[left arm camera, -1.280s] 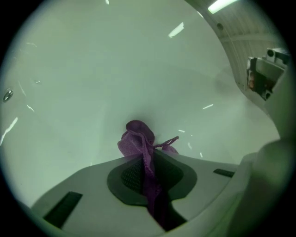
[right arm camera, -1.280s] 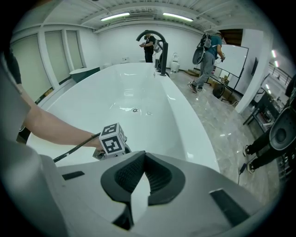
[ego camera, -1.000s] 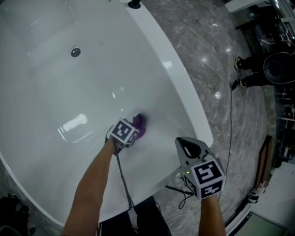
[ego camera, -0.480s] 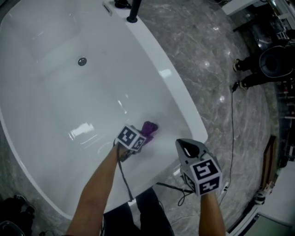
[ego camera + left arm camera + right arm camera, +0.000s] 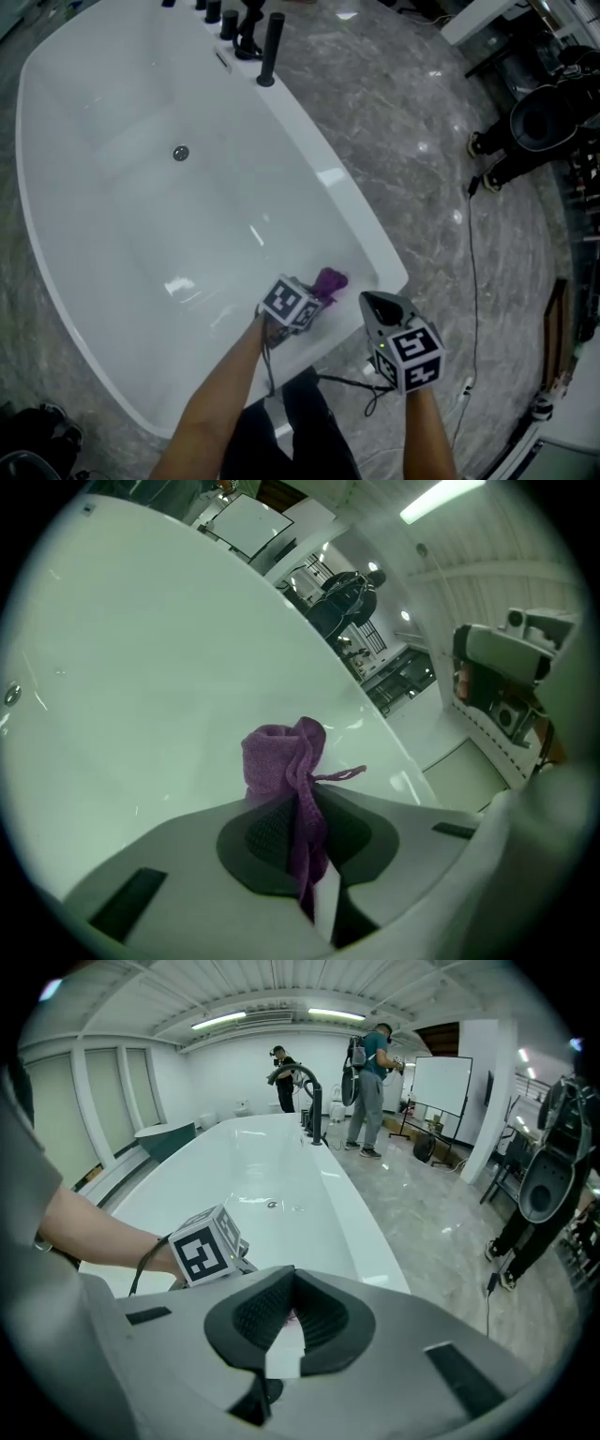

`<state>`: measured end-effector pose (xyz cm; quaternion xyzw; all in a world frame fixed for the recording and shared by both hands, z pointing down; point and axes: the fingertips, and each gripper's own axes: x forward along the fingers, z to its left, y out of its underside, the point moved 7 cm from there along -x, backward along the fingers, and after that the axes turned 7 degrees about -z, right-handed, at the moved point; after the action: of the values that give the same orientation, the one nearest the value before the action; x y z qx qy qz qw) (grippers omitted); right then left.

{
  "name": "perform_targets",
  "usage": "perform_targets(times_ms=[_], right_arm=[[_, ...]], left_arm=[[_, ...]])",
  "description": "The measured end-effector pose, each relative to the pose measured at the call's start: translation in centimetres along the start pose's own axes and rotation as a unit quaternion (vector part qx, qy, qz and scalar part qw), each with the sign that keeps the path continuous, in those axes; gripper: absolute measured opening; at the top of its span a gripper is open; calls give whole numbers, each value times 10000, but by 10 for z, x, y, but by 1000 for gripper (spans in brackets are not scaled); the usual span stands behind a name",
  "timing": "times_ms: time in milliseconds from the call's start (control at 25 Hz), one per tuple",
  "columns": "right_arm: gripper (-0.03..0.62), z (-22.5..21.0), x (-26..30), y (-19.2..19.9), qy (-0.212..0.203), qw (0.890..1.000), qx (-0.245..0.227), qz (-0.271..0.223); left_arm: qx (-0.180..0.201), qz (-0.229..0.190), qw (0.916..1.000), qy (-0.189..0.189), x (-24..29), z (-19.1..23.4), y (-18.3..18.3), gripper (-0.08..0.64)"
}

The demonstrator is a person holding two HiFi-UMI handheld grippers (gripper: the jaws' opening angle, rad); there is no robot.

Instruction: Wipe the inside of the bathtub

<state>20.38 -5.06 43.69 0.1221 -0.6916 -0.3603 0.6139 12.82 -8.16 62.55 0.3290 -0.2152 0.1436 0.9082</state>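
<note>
Nearest to you, your right hand-held gripper (image 5: 378,303) hangs outside the bathtub (image 5: 141,234), over the grey marbled floor (image 5: 422,150) just beside the tub's near end. Its own view shows the jaws pressed together with nothing between them, so it takes no part in the wiping at this moment.

A little further, your left hand-held gripper (image 5: 316,294) is inside the tub, low on the sloped wall of that same near end. Its jaws are pinching a purple cloth (image 5: 283,757): the fabric runs down between the dark pads, and a bunched ball of it stands out past the tips. In the head view the cloth lies just ahead of the gripper, close under the rim. I cannot tell for sure whether it presses on the white surface or only hovers at it.

The relation that matters for the coming stroke is this one. The cloth points from the left gripper toward the near right corner, while the long axis of the tub runs away from you, up and to the left, to the drain (image 5: 180,152) and then to the black faucet (image 5: 270,49) on the far rim. Most of the inside lies on that far side, so I judge that you will have to pull the cloth back along this axis. The left hand is clearly the nearer one for it.

Beyond the faucet end, two persons (image 5: 370,1091) stand on the floor — well apart from your work
</note>
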Motion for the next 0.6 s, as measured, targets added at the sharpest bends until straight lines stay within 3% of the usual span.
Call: perform_targets(times_ms=[120,320,440,600], right_arm=[[5,3,-16,-2,151,9992,131,-337],[5,21,-48,-22,489,9918,346,-1129],[5,36,-77,-38,726,9821,502,-1665],[5,56,-121,-58,944,9669,628,-2285]], left_arm=[[-24,-229,9996,147,-12,-24,-8,46],[38,-1112,9938,46,-67,-63,-37,46],[513,-1619,9849,-336,-113,-91,-58,46],[1346,-2058,9653,-877,-173,-135,-84,46]])
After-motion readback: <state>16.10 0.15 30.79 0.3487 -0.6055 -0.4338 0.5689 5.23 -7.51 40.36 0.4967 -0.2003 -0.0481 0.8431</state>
